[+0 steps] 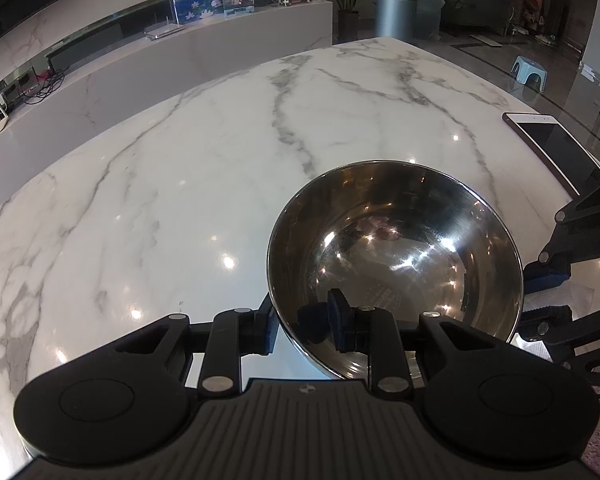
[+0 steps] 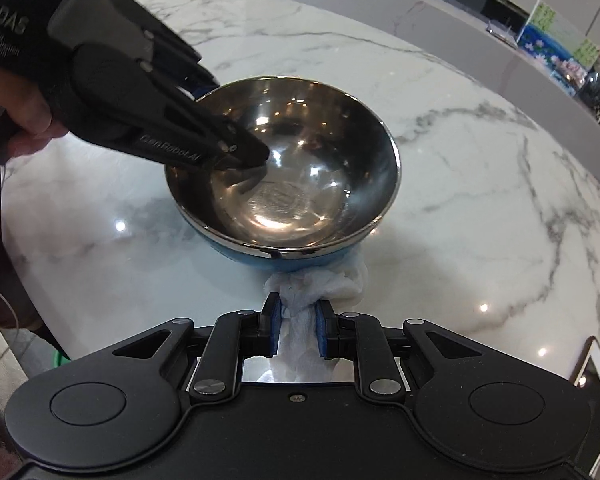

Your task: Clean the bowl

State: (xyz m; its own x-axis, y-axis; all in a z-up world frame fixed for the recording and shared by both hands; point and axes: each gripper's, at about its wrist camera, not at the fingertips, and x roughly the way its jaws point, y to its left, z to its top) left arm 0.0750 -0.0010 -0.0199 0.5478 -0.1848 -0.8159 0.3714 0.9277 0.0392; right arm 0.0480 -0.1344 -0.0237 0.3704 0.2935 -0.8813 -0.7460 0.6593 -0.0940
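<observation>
A steel bowl [image 1: 396,248] with a blue outside [image 2: 260,256] stands on the white marble table [image 1: 160,200]. My left gripper [image 1: 304,326] is shut on the bowl's near rim, one pad inside and one outside. The right wrist view shows the left gripper [image 2: 228,118] reaching in from the upper left, held by a person's hand [image 2: 20,112]. My right gripper [image 2: 296,330] is shut on a crumpled white tissue [image 2: 324,284]. The tissue lies against the bowl's outer wall, low on the near side. The bowl [image 2: 284,184] looks shiny and bare inside.
A phone [image 1: 548,140] lies at the table's right edge, near the right gripper [image 1: 548,294]. Behind the table runs a low marble counter [image 1: 220,40] with pictures and small things. A bin and a plant stand further back.
</observation>
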